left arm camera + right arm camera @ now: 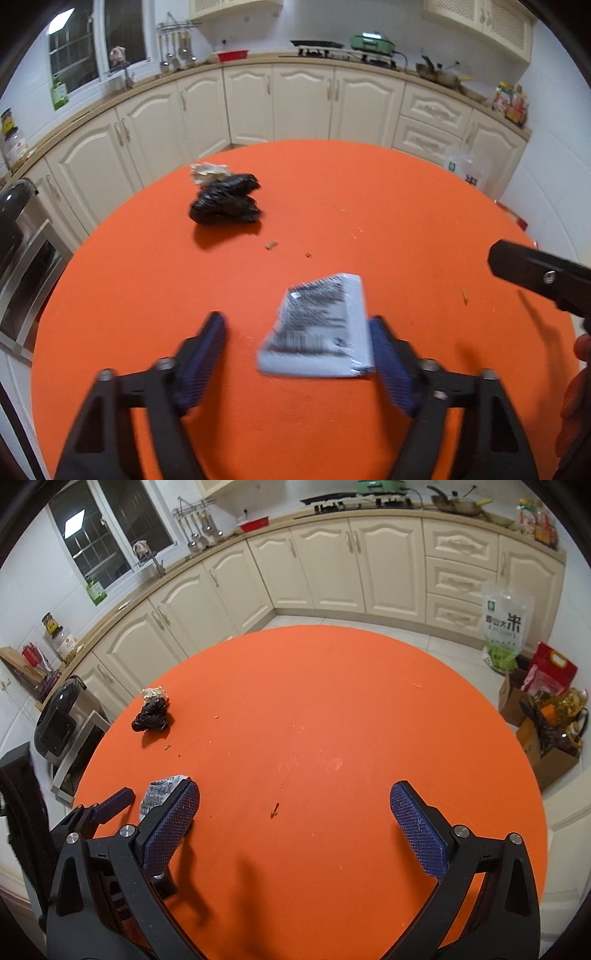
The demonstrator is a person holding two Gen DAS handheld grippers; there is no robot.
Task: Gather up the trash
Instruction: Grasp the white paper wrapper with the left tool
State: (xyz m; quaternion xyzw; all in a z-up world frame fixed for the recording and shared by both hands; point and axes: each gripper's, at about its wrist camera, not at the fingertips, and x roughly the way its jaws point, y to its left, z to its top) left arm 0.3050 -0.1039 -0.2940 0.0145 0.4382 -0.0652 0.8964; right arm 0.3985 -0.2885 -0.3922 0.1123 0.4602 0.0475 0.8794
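A white printed wrapper (pixel 319 325) lies on the round orange table (pixel 406 192), between the fingers of my left gripper (pixel 297 334), close against the right pad. The left jaws are wide open around it. A crumpled black plastic bag (pixel 225 199) with a wad of white paper (pixel 207 171) behind it sits further away at the left. My right gripper (pixel 295 805) is open and empty above the table; its finger shows in the left wrist view (pixel 535 275). The right wrist view also shows the wrapper (pixel 159 795) and the black bag (pixel 151 716).
Small crumbs (pixel 271 245) are scattered on the table. Cream kitchen cabinets (pixel 303 103) curve behind it. An appliance (pixel 55 723) stands off the left edge. A rice bag (pixel 504 627) and boxes (pixel 546 720) stand on the floor at the right.
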